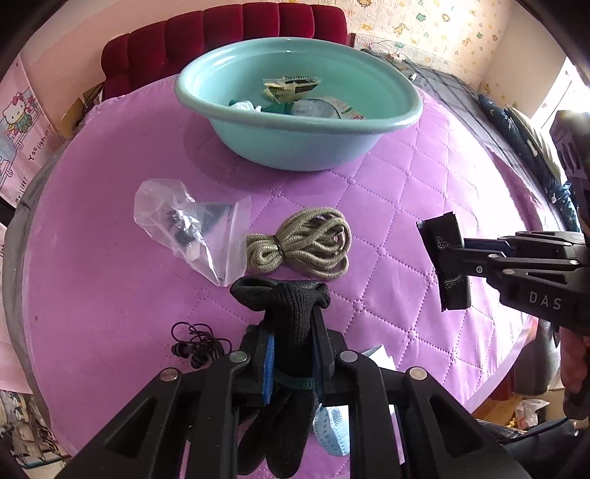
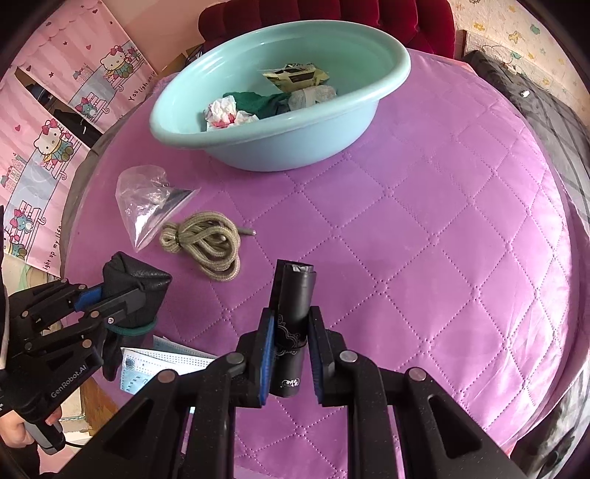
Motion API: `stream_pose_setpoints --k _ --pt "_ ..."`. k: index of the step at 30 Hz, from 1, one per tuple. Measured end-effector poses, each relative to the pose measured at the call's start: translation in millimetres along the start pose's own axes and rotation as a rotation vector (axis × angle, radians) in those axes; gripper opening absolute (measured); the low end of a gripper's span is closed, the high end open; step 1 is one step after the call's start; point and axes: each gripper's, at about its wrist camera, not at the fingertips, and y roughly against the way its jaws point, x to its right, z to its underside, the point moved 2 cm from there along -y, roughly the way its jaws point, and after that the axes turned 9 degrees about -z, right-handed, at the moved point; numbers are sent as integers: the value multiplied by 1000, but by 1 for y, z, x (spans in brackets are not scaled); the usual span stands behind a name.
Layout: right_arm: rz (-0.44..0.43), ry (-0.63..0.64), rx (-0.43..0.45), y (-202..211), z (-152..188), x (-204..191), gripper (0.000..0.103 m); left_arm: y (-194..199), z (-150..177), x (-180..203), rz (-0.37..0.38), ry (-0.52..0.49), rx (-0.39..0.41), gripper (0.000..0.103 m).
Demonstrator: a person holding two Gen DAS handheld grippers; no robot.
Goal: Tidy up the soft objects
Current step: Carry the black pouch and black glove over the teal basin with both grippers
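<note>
A black knit glove hangs pinched between the pads of my left gripper, which is shut on it near the cuff; the right wrist view shows that same glove and left gripper at the left. My right gripper is shut on a black rolled cloth piece with white ornament print, also seen as the black roll at the right. Both are above the purple quilted cover. A teal basin at the back holds packets, a green cloth and crumpled tissue.
On the cover lie a coiled beige rope, a clear plastic bag with small dark parts, black earphones and a blue face mask near the front edge. A red padded headboard stands behind the basin.
</note>
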Motion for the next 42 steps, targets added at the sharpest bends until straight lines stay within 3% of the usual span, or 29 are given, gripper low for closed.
stream_pose_setpoints --k 13,24,42 --pt "1 37 42 24 -14 -15 17 47 -15 -12 10 33 69 17" --pt "13 75 83 49 -30 -27 17 78 -35 -13 79 48 125 17" --pt "23 117 155 88 -87 -35 17 107 -91 -4 123 9 221 17"
